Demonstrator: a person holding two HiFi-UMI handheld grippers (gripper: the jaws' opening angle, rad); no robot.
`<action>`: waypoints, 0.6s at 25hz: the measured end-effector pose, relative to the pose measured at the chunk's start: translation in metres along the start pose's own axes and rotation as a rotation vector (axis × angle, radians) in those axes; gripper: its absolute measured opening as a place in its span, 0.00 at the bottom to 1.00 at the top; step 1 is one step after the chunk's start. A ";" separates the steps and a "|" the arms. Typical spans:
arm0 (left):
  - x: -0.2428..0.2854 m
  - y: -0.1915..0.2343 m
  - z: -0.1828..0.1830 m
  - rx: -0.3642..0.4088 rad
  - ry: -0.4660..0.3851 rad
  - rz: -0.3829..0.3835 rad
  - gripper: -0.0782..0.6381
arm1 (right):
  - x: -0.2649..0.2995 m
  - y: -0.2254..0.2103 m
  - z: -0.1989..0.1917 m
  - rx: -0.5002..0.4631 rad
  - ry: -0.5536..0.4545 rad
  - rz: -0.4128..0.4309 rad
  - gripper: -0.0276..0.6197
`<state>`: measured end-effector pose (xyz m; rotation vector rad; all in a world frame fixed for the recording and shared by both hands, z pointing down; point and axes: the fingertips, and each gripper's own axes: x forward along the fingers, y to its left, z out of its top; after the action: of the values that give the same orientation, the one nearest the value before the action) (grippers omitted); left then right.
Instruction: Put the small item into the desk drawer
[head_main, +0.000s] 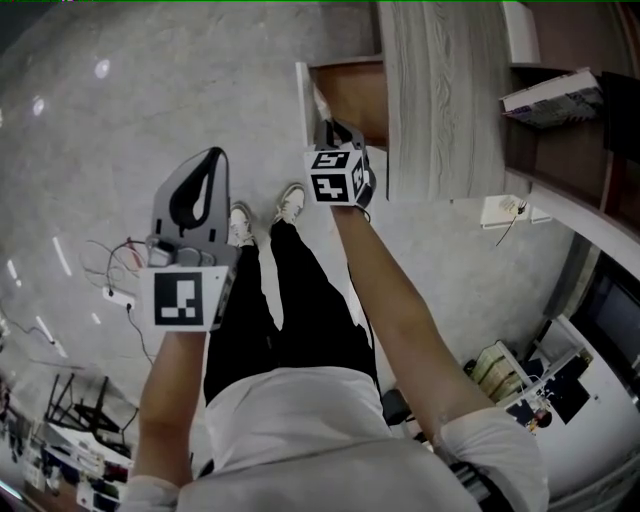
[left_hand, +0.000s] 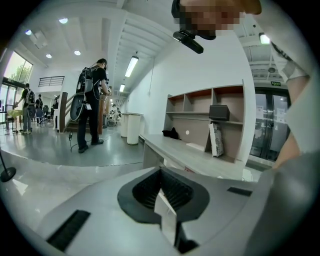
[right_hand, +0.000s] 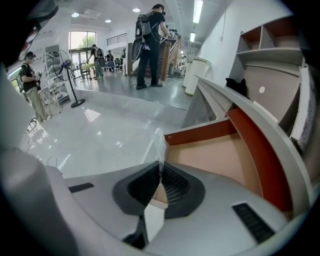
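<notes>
My right gripper (right_hand: 160, 172) is shut on a small clear plastic packet (right_hand: 159, 145), which sticks out past the jaw tips. The desk drawer (right_hand: 220, 157) stands open just ahead of it, its tan floor bare and its inner walls red-brown. In the head view the right gripper (head_main: 335, 132) hangs at the near edge of the open drawer (head_main: 350, 95), under the grey desk top (head_main: 440, 100). My left gripper (head_main: 200, 175) is held back to the left over the floor. Its jaws (left_hand: 161, 189) are shut with nothing between them.
Shelves with a book (head_main: 552, 100) sit to the right of the desk. Loose cables (head_main: 120, 270) lie on the floor at left. My own shoes (head_main: 265, 212) stand below the drawer. Far off are a person with a backpack (right_hand: 150, 40) and a white bin (right_hand: 197, 75).
</notes>
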<state>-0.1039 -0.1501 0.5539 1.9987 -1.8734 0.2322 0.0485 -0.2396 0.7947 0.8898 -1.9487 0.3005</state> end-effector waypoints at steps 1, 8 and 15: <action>0.000 0.001 -0.001 -0.001 0.003 0.002 0.13 | 0.003 0.000 0.000 0.000 0.007 -0.001 0.09; -0.001 0.007 -0.005 -0.023 -0.001 0.013 0.13 | 0.020 -0.005 0.001 -0.001 0.072 -0.011 0.09; -0.005 0.016 -0.011 -0.041 0.004 0.027 0.13 | 0.029 -0.007 -0.004 0.002 0.117 -0.014 0.09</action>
<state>-0.1183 -0.1414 0.5647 1.9454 -1.8891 0.2032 0.0474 -0.2563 0.8200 0.8678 -1.8333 0.3387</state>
